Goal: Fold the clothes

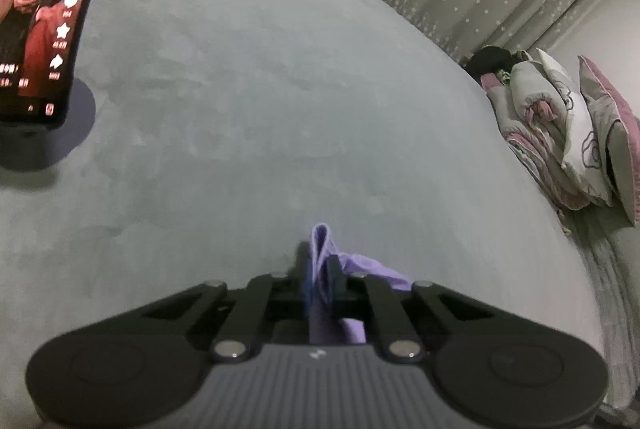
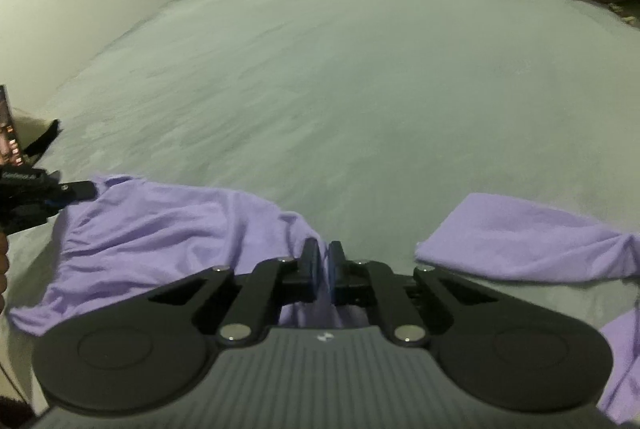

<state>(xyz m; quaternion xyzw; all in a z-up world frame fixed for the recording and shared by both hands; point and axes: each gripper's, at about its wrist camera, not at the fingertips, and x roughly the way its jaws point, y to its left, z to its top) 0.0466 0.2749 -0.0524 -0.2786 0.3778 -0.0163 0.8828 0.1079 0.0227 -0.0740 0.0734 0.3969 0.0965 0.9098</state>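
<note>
Both the left gripper (image 1: pixel 320 265) and right gripper (image 2: pixel 324 261) have their jaws clamped on the purple garment (image 2: pixel 160 229), which lies on the grey bed (image 2: pixel 340 89)

A wide bed (image 2: pixel 340 69) covered in a smooth pale grey sheet stretches ahead of the fingers in both views; a purple garment (image 2: pixel 160 229) lies rumpled on it just to the left of the right gripper's fingers, its sleeve (image 2: pixel 520 233) spread flat to their right; a phone on a round dark stand (image 1: pixel 48 29) sits on the sheet far left of the left gripper's fingers; a heap of folded pink-and-white bedding (image 1: pixel 560 133) rests at the bed's far right edge, well beyond them.
</note>
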